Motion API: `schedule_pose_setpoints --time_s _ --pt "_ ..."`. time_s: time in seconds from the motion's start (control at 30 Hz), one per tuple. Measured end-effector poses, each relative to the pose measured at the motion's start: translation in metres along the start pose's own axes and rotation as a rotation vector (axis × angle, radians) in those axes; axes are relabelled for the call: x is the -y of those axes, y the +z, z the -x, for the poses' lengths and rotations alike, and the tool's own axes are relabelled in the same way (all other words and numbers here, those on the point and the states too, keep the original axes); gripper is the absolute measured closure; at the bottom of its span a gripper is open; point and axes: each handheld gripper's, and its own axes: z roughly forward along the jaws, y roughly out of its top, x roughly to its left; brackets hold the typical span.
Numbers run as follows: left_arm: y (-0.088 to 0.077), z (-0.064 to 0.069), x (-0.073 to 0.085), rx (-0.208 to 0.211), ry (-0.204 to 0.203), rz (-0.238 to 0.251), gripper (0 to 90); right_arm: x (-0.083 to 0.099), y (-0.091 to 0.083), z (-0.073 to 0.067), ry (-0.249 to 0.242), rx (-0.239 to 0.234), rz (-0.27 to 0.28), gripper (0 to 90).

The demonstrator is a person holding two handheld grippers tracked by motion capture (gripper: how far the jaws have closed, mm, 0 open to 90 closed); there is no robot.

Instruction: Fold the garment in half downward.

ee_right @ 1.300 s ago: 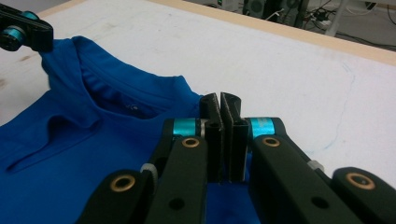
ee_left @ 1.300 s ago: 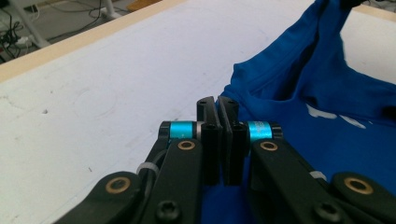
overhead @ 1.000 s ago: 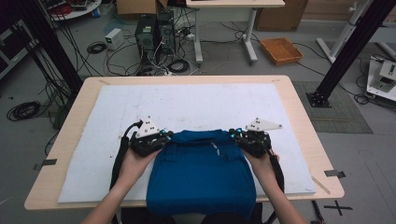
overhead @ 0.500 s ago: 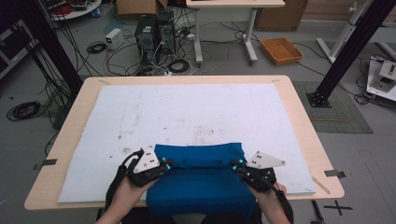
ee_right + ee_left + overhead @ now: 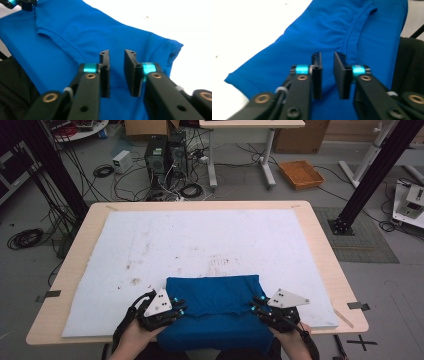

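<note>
A blue shirt (image 5: 215,305) lies folded on the white mat (image 5: 200,240) at the table's near edge, and its lower part hangs over that edge. My left gripper (image 5: 181,309) sits at the shirt's left side and my right gripper (image 5: 254,308) at its right side. In the left gripper view the jaws (image 5: 327,56) have just been opening and stand a little apart above the blue cloth (image 5: 332,30), with nothing pinched. The right gripper (image 5: 116,53) has just been opening too, its narrow gap free over the shirt (image 5: 75,32).
The wooden table (image 5: 325,255) carries the stained white mat, whose far part is bare. Beyond the table the floor holds computer towers (image 5: 165,155), cables and an orange tray (image 5: 301,173). Black frame posts stand at both sides.
Both grippers moved toward the near edge, drawing the shirt's far edge back with them. Their jaws have parted and the cloth now rests on the mat.
</note>
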Motion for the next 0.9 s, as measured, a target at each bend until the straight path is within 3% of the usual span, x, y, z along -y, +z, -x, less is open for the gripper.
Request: schedule_pose_setpoints --time_s 0.27,0.4,0.47,0.57,0.7,0.8,0.9 --pt "-0.016 -0.011 -0.009 -0.013 -0.04 0.061 63.5 -0.008 -0.015 0.019 0.058 0.015 0.055 67.8" --pt "-0.018 -0.026 -0.015 -0.065 -0.08 0.074 60.1 -0.017 -0.012 0.034 0.097 0.036 0.078 64.4" --pt "-0.014 -0.039 -0.015 -0.099 -0.133 0.069 58.6 -0.023 -0.006 0.044 0.132 0.05 0.08 63.4" --pt "-0.005 -0.063 -0.011 -0.127 -0.247 0.07 55.9 -0.03 0.005 0.057 0.168 0.079 0.068 60.6" --pt "0.01 -0.091 -0.001 -0.172 -0.367 0.036 52.9 -0.035 0.03 0.076 0.257 0.097 0.018 54.8" --pt "0.018 -0.099 0.006 -0.208 -0.407 0.0 50.7 -0.032 0.05 0.086 0.317 0.106 -0.033 50.5" --pt "0.024 -0.099 0.011 -0.2 -0.431 -0.028 50.7 -0.026 0.061 0.09 0.367 0.091 -0.079 52.1"
